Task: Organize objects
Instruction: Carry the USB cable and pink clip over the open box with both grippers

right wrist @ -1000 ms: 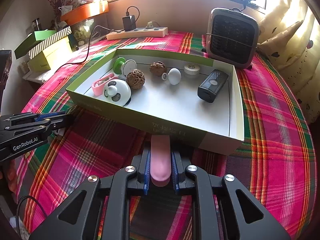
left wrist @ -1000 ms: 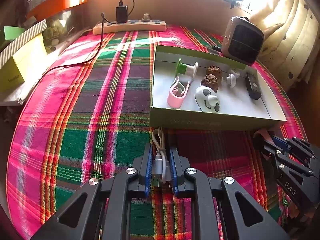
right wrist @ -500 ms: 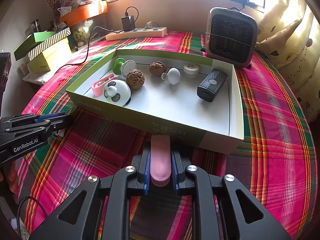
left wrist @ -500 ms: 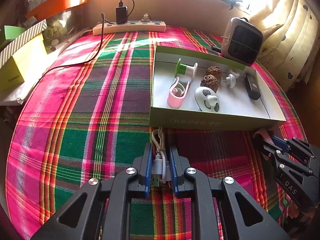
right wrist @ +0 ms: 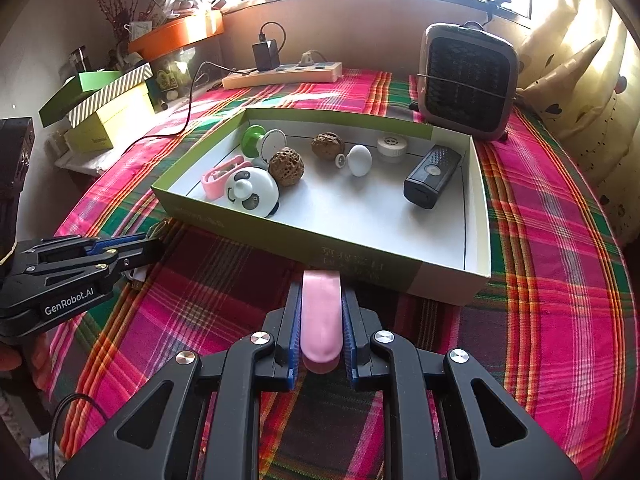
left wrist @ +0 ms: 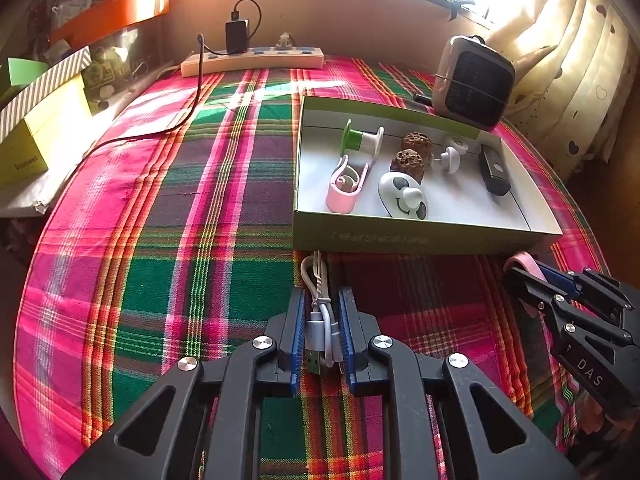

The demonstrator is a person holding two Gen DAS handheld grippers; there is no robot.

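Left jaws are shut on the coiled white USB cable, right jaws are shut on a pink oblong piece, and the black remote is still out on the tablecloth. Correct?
One thing is wrong: the black remote lies inside the green-sided box, as the right wrist view shows. The left gripper does hold the white USB cable, and the right gripper the pink piece.

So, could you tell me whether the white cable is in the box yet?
Not yet: the white cable sits clamped in the left gripper, outside the box.
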